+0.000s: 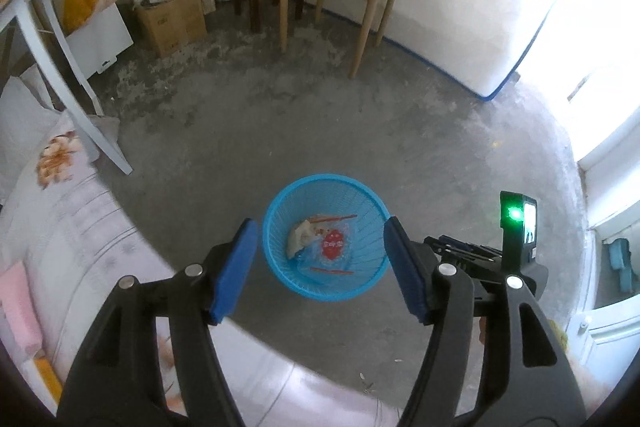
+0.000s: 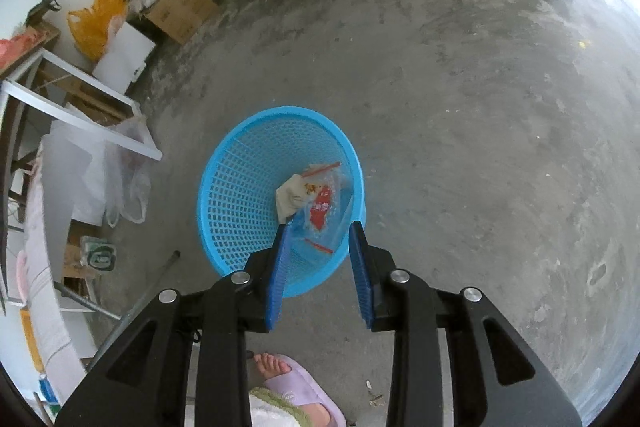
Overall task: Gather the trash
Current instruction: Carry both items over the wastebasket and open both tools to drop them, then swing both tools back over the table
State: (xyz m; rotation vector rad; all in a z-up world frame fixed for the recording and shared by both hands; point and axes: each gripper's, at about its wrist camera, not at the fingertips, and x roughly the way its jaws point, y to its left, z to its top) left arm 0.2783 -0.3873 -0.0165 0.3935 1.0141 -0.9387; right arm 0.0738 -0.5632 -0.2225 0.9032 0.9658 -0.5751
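A: Left gripper (image 1: pixel 320 269): black plastic arms, silver round screws, blue ribbed pads on the jaws.

B: Right gripper (image 2: pixel 320 267): same build. Person wears a lilac slipper (image 2: pixel 298 393); green fuzzy hem (image 2: pixel 276 405) above it.

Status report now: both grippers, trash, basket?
Left gripper open, empty. Right gripper open, empty. Trash inside blue basket. Nothing blocking.

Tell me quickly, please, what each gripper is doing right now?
Left tongs: open, empty, above the blue plastic mesh basket.
Right tongs: open, empty.
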